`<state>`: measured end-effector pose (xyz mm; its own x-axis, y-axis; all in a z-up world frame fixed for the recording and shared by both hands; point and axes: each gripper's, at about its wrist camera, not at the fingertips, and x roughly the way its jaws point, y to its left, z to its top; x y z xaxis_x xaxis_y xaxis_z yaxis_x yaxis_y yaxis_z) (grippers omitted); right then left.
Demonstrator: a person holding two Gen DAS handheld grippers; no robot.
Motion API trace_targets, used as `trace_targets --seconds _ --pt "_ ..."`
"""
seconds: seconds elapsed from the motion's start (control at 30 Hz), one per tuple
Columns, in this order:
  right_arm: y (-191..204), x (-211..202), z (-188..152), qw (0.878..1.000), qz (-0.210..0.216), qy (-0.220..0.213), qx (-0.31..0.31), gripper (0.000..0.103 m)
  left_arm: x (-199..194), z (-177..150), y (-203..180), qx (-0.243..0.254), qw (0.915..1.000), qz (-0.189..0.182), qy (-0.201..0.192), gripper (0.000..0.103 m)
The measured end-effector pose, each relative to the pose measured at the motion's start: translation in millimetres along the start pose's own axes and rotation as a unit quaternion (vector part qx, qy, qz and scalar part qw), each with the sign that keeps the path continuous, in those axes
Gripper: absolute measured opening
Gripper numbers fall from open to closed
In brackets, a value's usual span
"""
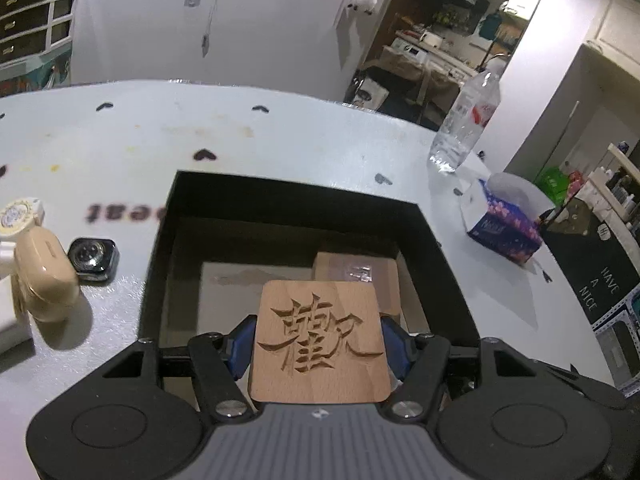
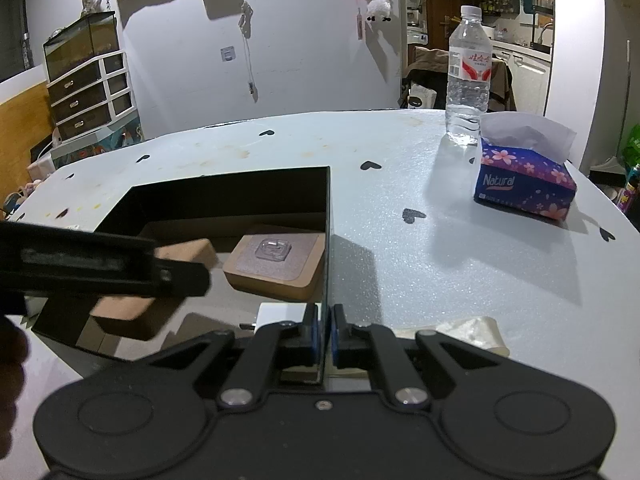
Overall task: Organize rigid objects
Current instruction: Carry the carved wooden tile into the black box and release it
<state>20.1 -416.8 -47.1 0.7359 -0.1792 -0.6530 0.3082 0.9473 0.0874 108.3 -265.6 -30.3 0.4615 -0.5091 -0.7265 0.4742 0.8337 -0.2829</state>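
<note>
Left wrist view: the left gripper (image 1: 319, 344) is angled downward over an open black box (image 1: 440, 240) on a pale table (image 1: 280, 128). A square wooden tile (image 1: 319, 340) is clamped flat between the blue pads (image 1: 245, 344), its near edge against the gripper body. A large Chinese character is carved into the tile's face. Beyond the fingertips, inside the box, a second wooden block (image 1: 356, 270) with a clear plastic piece on top is partly hidden behind the held tile. Left of the claw, outside the box, a beige case (image 1: 44, 276) and a small black square device (image 1: 94, 258) are seen; the case is blurred and objects at the left edge are cut off. Mirrored, blurred letters are printed on the table ahead-left and cannot be read in full. Far ahead-right stand a water bottle (image 1: 466, 120) and a tissue box (image 1: 502, 228).

Right wrist view: the right gripper (image 2: 325, 334) is angled downward, its jaws closed on the thin right wall of the black box (image 2: 329, 240), near the front corner. To the left, the left gripper (image 2: 104, 264) appears as a blurred dark bar holding the wooden tile (image 2: 184, 254) over the box. The block with the clear piece (image 2: 276, 264) lies inside, just ahead-left. "Natural" is readable on the tissue box (image 2: 524, 188) ahead-right; the red label on the water bottle (image 2: 469, 68) is too small to read.
</note>
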Motion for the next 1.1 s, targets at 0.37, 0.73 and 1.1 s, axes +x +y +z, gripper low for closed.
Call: trace_targets --seconds 0.37,0.73,1.1 --pt "-0.2 0.0 0.1 1.0 0.0 0.0 0.0 0.007 24.4 -4.8 8.6 -0.039 0.9979 -0.003 0.051 0.067" --pt "-0.4 -0.6 0.0 1.0 0.0 0.0 0.0 0.006 17.1 -6.2 3.4 -0.026 0.9987 -0.011 0.044 0.073" --pt "-0.4 -0.5 0.2 1.0 -0.001 0.0 0.0 0.007 1.3 -9.8 -6.5 0.011 0.9996 -0.014 0.022 0.087"
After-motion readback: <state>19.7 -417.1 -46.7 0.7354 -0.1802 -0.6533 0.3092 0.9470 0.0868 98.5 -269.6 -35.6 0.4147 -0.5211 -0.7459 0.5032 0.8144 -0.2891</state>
